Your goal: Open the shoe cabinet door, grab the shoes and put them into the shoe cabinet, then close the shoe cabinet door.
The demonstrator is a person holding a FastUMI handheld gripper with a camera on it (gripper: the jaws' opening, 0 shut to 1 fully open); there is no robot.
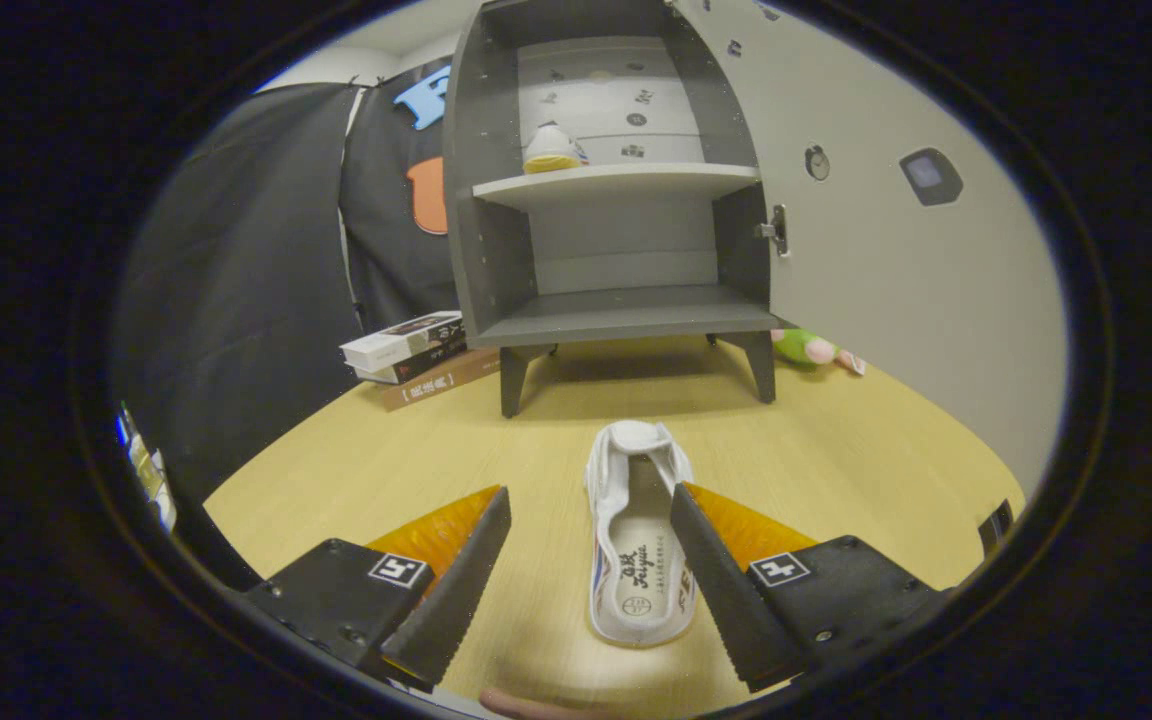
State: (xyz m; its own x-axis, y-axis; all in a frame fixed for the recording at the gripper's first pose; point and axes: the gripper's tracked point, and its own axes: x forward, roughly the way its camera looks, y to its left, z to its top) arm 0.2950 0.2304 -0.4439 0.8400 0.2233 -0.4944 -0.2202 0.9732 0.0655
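A white shoe (636, 530) lies on the wooden table, its heel toward me and its toe toward the cabinet. My gripper (591, 500) is open above it; the right finger (711, 560) overlaps the shoe's right side, the left finger (461, 575) stands well clear to its left. Beyond the shoe stands the grey shoe cabinet (616, 200), its door (896, 220) swung open to the right. A second white shoe (551, 150) with a yellow sole rests on the upper shelf. The lower shelf (626, 315) is bare.
A stack of books (416, 355) lies left of the cabinet's legs. A green and pink plush toy (811, 348) sits behind the cabinet's right leg, beside the open door. A fingertip (536, 705) shows below the fingers.
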